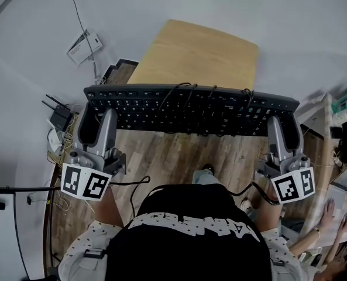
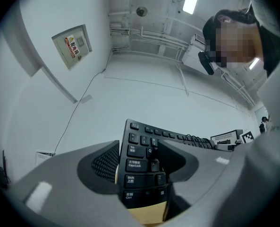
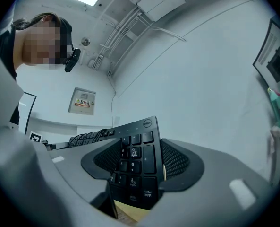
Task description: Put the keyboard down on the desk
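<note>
My left gripper (image 1: 97,122), right gripper (image 1: 277,130): jaws clenched on keyboard (image 1: 191,107) ends, aloft at surface (image 1: 196,51) near edge. Carrying, I judge; next needs forward reach, level lowering.

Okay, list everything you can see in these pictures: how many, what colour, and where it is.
keyboard: one, black, held off the floor in front of the desk, one end in each gripper
cable: one, black, looped over the keyboard's keys
desk: one, light wood top, beyond the keyboard by the white wall
floor: wood-look planks, below the keyboard
box with antennas: one, black, low at the left
wall panel: one, pale with a coloured label, on the wall
another person's hand: one, lower right of the head view
left gripper: one, grey, shut on the keyboard's left end
right gripper: one, grey, shut on its right end
shirt: one, black, bottom centre
</note>
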